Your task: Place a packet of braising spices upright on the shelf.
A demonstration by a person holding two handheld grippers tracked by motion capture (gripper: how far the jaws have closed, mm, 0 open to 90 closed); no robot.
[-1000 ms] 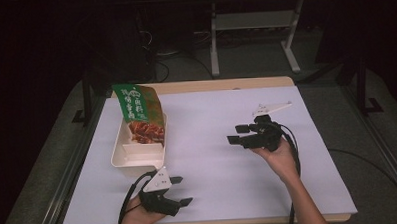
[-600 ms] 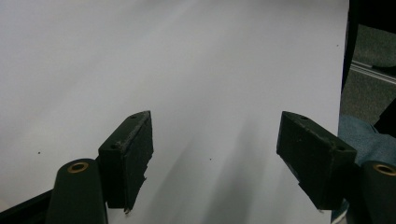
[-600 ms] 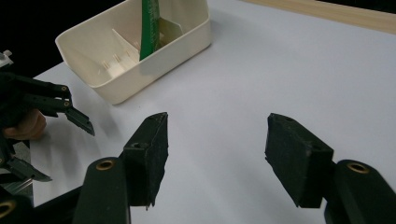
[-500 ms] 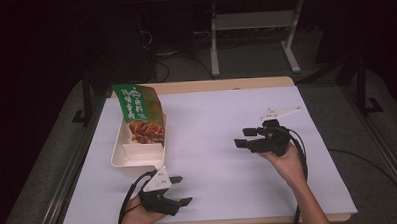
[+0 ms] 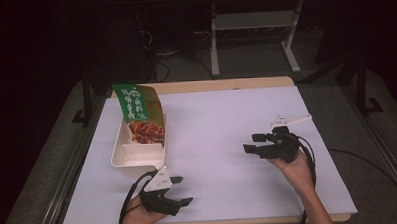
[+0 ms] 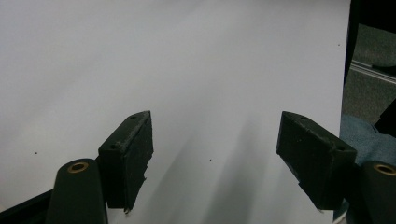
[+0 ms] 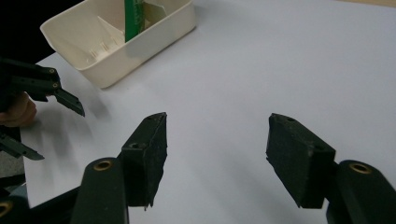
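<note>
The worktop [image 5: 212, 141] is covered by a white sheet, with a strip of bare wood along its far edge. Near its left edge stands a cream tray [image 5: 119, 156], divided into compartments, its long side running from front to back. A green and red pouch [image 5: 141, 114] stands tilted in the far part of the tray and leans over its right wall; the near compartment looks bare.

The left tool [image 5: 178, 191] is held in a hand [image 5: 135, 222] at the near edge, just in front of the tray and apart from it. Its jaws stand wide apart, point toward the right edge, and hold nothing. In the left gripper view the tool [image 6: 212, 154] has bare white sheet between its jaws, and whether it touches the sheet cannot be told.

The right tool [image 5: 253, 143] is held in a hand [image 5: 294, 168] toward the right edge, about midway from front to back. Its jaws are also wide apart, point left toward the tray, and are empty. In the right gripper view the tool [image 7: 215, 149] frames bare sheet, with the tray [image 7: 154, 37] and pouch [image 7: 134, 18] well beyond.
</note>
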